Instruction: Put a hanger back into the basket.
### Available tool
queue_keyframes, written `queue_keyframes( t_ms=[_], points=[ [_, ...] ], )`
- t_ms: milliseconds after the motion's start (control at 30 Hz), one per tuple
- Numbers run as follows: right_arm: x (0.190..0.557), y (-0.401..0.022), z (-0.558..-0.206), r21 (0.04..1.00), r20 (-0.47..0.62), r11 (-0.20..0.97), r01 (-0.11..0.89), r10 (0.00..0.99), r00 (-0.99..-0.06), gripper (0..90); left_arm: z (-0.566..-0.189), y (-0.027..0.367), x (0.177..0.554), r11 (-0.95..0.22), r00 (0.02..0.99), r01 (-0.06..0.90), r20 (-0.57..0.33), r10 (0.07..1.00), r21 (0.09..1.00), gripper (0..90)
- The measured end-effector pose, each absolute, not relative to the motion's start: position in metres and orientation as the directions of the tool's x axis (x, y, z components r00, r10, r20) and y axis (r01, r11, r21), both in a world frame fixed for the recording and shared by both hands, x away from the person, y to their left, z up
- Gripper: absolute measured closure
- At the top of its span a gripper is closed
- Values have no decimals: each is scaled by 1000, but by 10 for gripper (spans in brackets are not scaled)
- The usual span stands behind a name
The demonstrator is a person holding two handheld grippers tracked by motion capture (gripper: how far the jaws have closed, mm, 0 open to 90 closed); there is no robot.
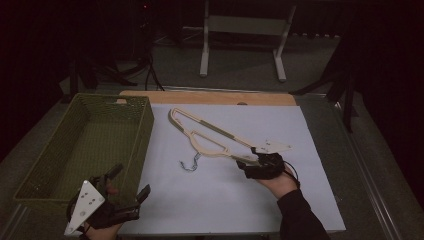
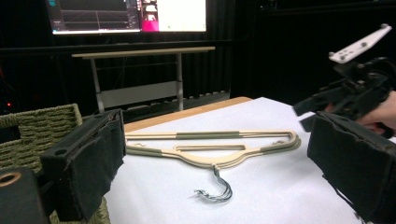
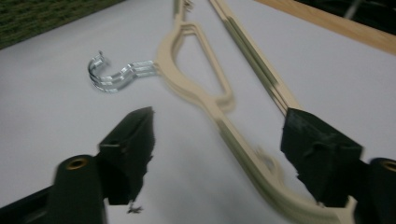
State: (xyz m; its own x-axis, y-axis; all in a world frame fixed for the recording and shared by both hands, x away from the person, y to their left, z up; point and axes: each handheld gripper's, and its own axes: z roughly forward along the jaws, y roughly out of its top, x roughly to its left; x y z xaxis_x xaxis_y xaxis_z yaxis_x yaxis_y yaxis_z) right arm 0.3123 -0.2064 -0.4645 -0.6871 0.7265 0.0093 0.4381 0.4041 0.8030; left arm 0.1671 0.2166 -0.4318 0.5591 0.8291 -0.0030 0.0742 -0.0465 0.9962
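A stack of cream hangers (image 1: pixel 215 137) is lying on the white sheet (image 1: pixel 210 200) beside the green basket (image 1: pixel 45 170). The right gripper (image 3: pixel 217 154), jaws apart, is straddling one arm's end; it should close squarely. The left gripper (image 2: pixel 210 158) is waiting, unclenched.

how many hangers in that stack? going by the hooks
3, judging by the metal hooks, which show three wires in the right gripper view. The hangers lie stacked together on the white sheet, right of the basket. More could be hidden in the stack.
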Motion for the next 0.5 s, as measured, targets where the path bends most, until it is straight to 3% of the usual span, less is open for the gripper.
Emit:
queue_keyframes(
  t_ms=[500],
  points=[
    [356, -156, -469, 727, -16, 558, 399, 596, -803, 328, -436, 223, 168, -46, 550, 92, -12, 835, 995, 53]
  ],
)
